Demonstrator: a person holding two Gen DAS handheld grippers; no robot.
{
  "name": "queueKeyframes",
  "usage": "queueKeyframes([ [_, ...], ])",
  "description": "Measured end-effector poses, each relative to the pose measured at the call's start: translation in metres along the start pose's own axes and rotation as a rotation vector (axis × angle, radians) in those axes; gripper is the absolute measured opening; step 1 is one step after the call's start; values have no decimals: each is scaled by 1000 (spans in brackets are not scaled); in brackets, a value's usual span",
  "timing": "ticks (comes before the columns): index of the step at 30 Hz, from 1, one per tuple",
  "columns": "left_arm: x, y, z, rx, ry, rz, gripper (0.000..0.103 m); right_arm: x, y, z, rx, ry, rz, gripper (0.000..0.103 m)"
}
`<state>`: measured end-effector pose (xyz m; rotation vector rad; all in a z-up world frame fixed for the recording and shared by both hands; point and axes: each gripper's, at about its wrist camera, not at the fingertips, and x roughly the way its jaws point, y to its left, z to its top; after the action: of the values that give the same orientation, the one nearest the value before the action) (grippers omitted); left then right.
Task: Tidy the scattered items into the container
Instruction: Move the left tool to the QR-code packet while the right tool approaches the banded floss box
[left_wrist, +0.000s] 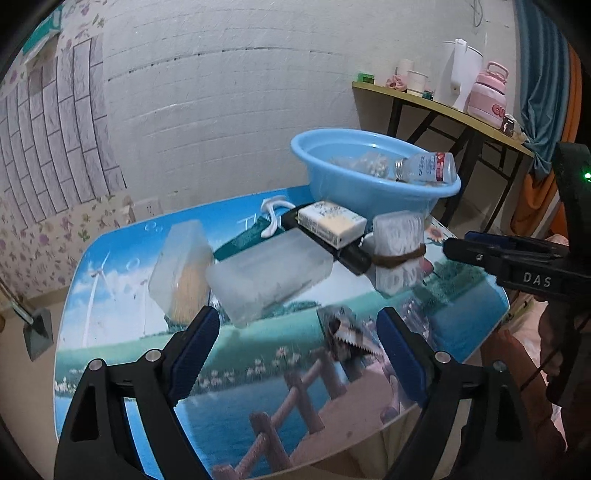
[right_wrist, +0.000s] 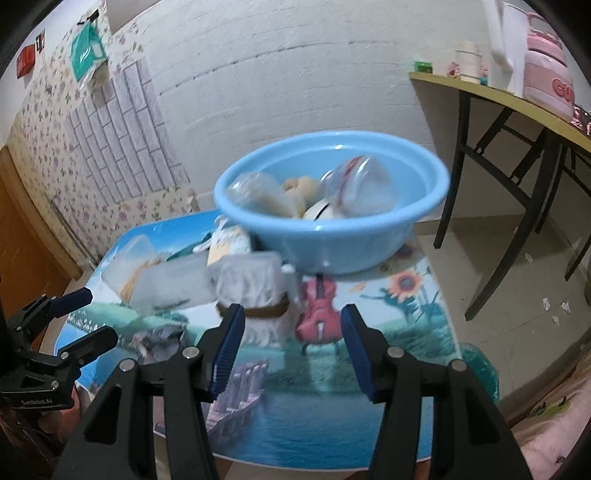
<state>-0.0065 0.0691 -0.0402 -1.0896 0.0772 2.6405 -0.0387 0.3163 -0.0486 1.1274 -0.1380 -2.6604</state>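
You're partway: the blue basin ahead of both tools already holds a bottle and bags. Your left gripper and right gripper gape empty; clear boxes, a carton and a banded bundle lie just beyond them

left gripper jaws apart, empty | basin holds bottle

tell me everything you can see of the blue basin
The blue basin is a round, light blue tub that looks like plastic, with a rolled rim. It sits upright at the far end of the picture-printed table. Inside lie a clear plastic bottle resting against the rim, clear bags and some beige pieces. Neither gripper touches it.
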Motion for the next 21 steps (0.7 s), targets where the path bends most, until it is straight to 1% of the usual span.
queueKeyframes([
  [2, 3, -2, -3, -2, 15, -19, 87, 3, 5, -2, -12, 17, 2, 59],
  [4, 7, -5, -5, 2, 26, -34, 87, 6, 9, -5, -21, 25, 14, 62],
  [6, 12, -9, -7, 10, 39, -46, 87, 8, 13, -6, -26, 38, 28, 63],
  [11, 24, -15, -12, 15, 72, -59, 87, 13, 16, -9, -39, 58, 22, 66],
  [13, 30, -18, -14, 23, 83, -56, 87, 15, 15, -9, -32, 63, 26, 67],
  [18, 41, -23, -15, 47, 95, -16, 87, 21, 14, -9, -20, 70, 22, 67],
  [21, 49, -25, -16, 51, 112, -16, 87, 26, 16, -9, -16, 85, 28, 67],
])
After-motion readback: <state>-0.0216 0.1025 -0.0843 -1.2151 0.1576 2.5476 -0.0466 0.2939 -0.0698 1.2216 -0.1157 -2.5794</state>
